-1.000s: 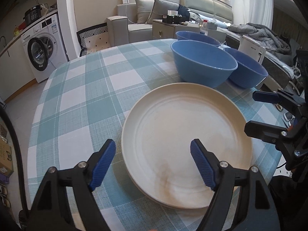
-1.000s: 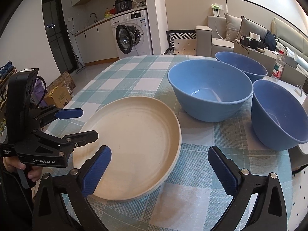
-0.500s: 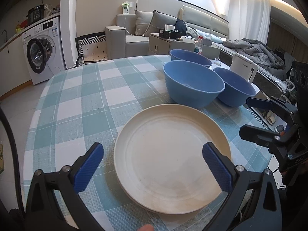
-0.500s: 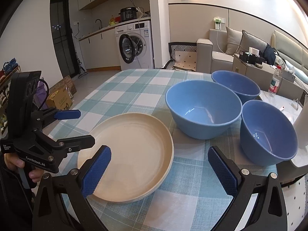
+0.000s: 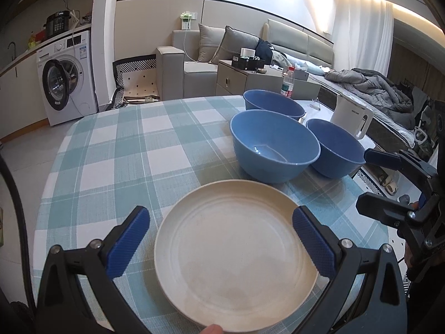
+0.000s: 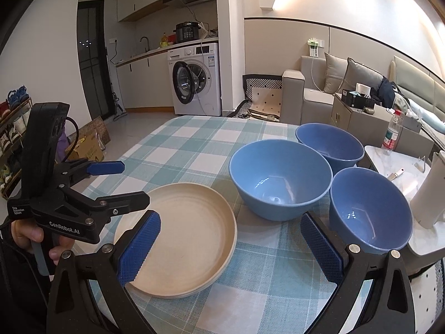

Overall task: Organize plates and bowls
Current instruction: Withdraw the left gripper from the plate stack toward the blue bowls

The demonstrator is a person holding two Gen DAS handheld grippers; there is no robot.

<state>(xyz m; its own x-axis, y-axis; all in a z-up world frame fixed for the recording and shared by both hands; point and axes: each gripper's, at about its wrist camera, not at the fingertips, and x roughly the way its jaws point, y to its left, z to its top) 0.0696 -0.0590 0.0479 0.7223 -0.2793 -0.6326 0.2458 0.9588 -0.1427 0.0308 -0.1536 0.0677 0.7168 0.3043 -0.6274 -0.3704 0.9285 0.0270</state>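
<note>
A cream plate (image 5: 236, 256) (image 6: 180, 239) lies on the checked tablecloth (image 5: 125, 153) near the table's front edge. Behind it stand three blue bowls: a large one (image 5: 274, 146) (image 6: 279, 178), one further back (image 5: 274, 105) (image 6: 329, 144) and one to the right (image 5: 335, 147) (image 6: 370, 208). My left gripper (image 5: 222, 240) (image 6: 122, 182) hovers open above the plate, its blue pads wider than the plate and touching nothing. My right gripper (image 6: 230, 247) (image 5: 370, 181) is open too, over the cloth between the plate and the right bowl, and holds nothing.
A white kettle (image 5: 351, 119) (image 6: 428, 194) stands on a white side table just right of the bowls. A water bottle (image 6: 392, 133) is behind it. A hand (image 6: 27, 239) grips the left tool's handle. Sofa and washing machine (image 6: 194, 78) lie beyond the table.
Both grippers have risen and drawn back from the table, so plate and bowls look smaller. The left jaws have spread wider. The plate has stayed put.
</note>
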